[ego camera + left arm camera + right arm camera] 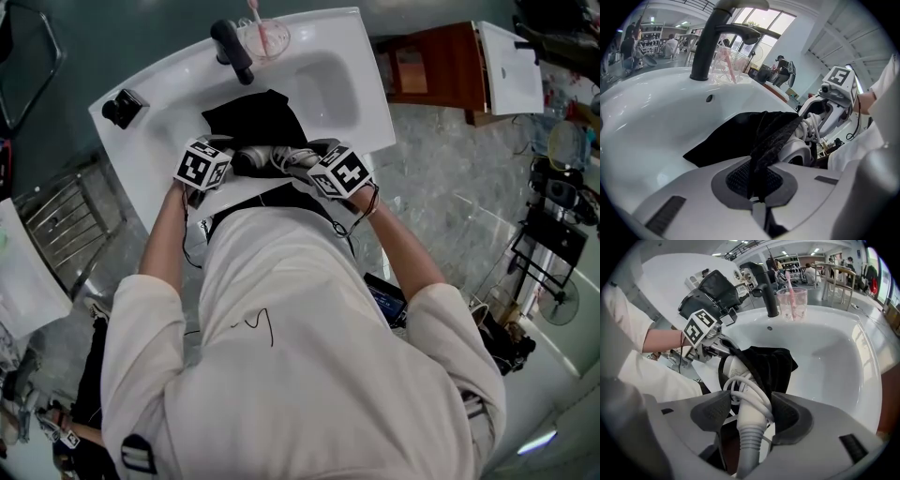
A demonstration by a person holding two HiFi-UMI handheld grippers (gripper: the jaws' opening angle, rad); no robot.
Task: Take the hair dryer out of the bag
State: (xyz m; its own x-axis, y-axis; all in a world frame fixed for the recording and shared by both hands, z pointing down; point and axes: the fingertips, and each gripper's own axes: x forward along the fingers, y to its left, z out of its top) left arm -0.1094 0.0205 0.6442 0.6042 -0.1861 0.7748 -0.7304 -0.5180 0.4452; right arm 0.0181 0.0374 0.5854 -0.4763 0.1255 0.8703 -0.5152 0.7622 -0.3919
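Hair dryer: the white hair dryer (732, 371) lies partly out of the black bag (726, 138), which is draped over the near rim of the sink (319, 84). Its head is under the cloth. Its handle, wound with the cord (751, 398), points back toward you.
Left jaws: your left gripper (756, 187) has its jaws closed right down, pinching a fold of the bag's cloth at its mouth.
Right jaws: your right gripper (745, 416) has its jaws wide apart with the handle and cord loops standing between the pads. A gap shows beside the handle, so it looks as if nothing is gripped yet.
Step in hand: taking hold of the handle so the dryer can be drawn clear of the bag.
How to do it well: close squarely on the handle above the ribbed cord sleeve (750, 441), and take the cord loops in with it so they cannot snag. Hold the left pinch firm and pull the cloth away as you draw the handle toward you, slowly.
Watch for: bag cloth caught under a right pad, or the bag sliding on the smooth basin. The faucet (232, 49) and the cup (265, 37) stand well apart behind.
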